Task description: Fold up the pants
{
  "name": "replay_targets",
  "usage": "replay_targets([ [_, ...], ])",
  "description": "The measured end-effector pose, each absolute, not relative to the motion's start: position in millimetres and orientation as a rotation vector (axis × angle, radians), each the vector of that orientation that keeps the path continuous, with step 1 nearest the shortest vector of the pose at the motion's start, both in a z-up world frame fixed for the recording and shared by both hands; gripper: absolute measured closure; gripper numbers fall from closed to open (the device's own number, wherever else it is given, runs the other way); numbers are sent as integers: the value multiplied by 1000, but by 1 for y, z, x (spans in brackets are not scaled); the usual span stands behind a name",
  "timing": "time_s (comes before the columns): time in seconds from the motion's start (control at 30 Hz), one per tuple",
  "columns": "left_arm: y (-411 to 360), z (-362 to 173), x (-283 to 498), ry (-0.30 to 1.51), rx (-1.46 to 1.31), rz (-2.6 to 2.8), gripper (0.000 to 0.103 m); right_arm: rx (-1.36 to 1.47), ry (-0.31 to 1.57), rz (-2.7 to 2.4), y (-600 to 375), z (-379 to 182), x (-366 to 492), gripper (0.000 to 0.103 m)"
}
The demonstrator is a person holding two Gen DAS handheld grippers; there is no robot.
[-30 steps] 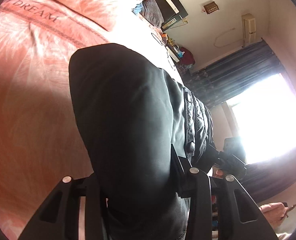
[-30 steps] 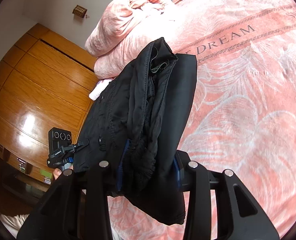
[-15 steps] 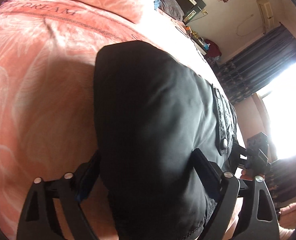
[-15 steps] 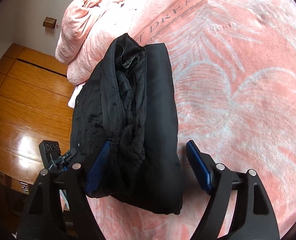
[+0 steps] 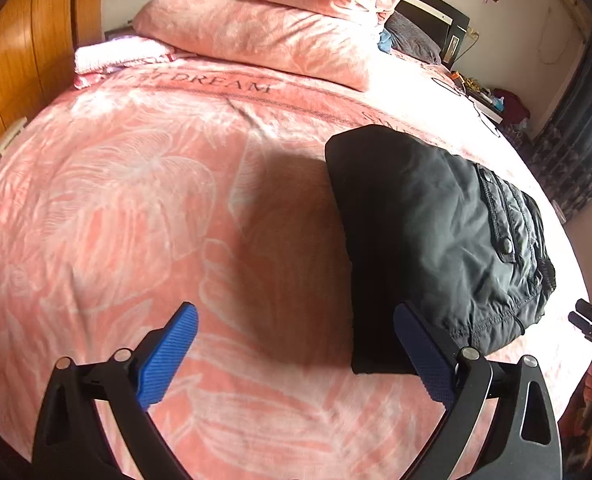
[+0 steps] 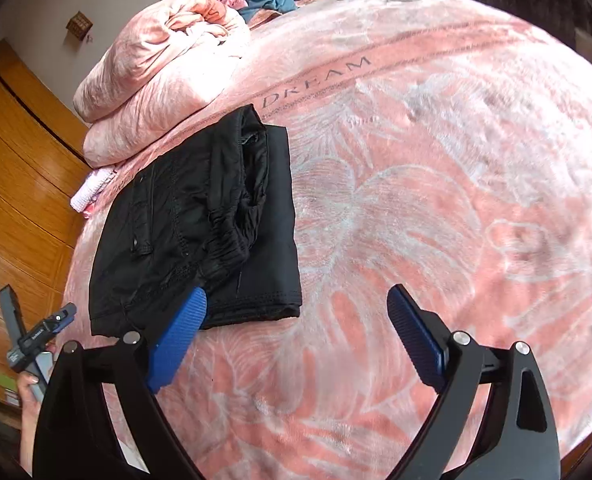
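Observation:
The black pants point(image 5: 428, 232) lie folded into a compact stack on the pink bedspread point(image 5: 136, 208). In the right wrist view the pants point(image 6: 200, 232) sit left of centre, waistband on top. My left gripper point(image 5: 296, 344) is open and empty; its right finger is close to the near edge of the pants. My right gripper point(image 6: 296, 328) is open and empty; its left finger overlaps the near right corner of the pants.
Pink folded duvet and pillows point(image 5: 272, 28) lie at the head of the bed; they also show in the right wrist view point(image 6: 156, 76). A wooden wardrobe point(image 6: 20, 184) stands beside the bed. Dark curtains point(image 5: 568, 152) hang at the right.
Both grippers opened and let go of the folded pants, which now rest on the bed. Both grippers pulled back and away from the stack.

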State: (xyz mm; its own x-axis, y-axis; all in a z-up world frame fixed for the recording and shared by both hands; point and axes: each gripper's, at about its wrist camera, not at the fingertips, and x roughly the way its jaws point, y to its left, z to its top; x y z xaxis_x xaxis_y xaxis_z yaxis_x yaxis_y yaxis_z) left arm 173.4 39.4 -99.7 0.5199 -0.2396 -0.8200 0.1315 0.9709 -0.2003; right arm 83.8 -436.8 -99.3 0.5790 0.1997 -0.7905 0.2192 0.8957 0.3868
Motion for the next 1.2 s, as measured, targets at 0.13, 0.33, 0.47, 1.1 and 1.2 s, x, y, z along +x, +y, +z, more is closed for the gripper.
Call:
replay_targets([
  [0.13, 23, -84, 160, 991, -126, -219, 4, 389, 916, -74, -405, -73, 69, 3],
  [0.33, 2, -62, 135, 968, -52, -205, 4, 247, 905, -94, -360, -41, 58, 3],
  [0.47, -11, -50, 123, 950, -10, -200, 4, 225, 897, -80, -341, -24, 50, 3],
  [1.1, -46, 11, 71, 854, 63, -184, 4, 175, 861, -129, -314, 17, 15, 3],
  [1.2, -47, 16, 67, 846, 65, -175, 4, 154, 857, -139, -308, 19, 13, 3],
])
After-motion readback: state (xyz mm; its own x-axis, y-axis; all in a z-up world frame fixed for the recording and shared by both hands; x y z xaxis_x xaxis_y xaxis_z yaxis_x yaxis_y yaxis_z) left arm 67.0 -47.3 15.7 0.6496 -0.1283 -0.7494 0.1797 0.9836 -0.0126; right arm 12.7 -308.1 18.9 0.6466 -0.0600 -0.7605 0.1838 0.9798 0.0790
